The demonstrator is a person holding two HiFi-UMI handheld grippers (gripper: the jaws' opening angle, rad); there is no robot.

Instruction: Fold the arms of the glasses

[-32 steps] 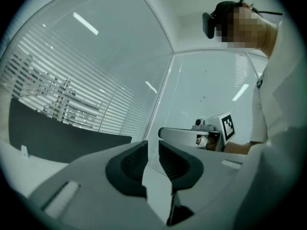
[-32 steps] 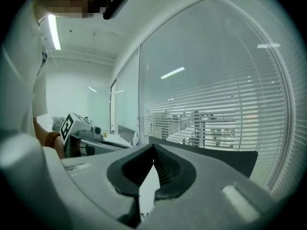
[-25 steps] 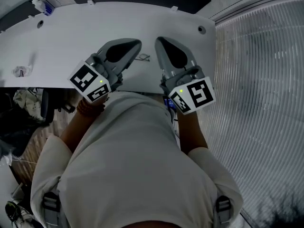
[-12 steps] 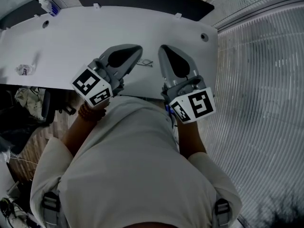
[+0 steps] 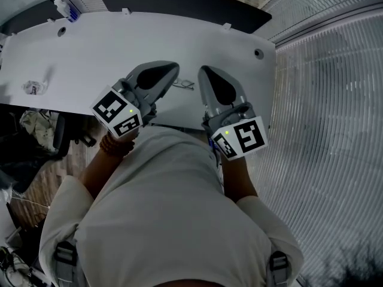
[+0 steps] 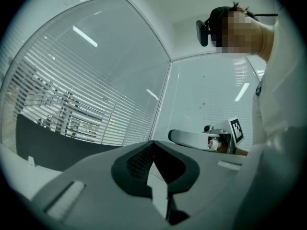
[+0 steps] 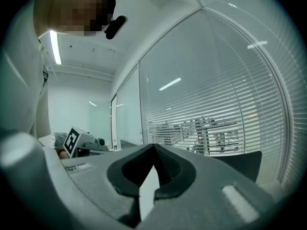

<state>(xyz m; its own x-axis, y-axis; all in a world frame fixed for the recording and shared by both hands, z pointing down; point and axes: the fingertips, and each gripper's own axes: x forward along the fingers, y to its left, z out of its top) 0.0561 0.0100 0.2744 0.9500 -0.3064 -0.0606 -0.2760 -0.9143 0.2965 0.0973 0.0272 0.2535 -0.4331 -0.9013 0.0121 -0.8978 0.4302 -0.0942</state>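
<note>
The thin-framed glasses [image 5: 184, 85] lie on the white desk [image 5: 90, 46] between the left tongs [image 5: 173, 68] and right tongs [image 5: 203, 70], both pressed together and empty; they look light, slippery and easily bent, so pinch an arm gently near its hinge.

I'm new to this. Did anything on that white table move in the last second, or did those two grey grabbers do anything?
Nothing visibly changed. The grey left gripper and the grey right gripper kept their places, jaws together and empty. The thin wire-framed glasses lie untouched between them on the white table. Only the head camera's framing slid a little.
</note>
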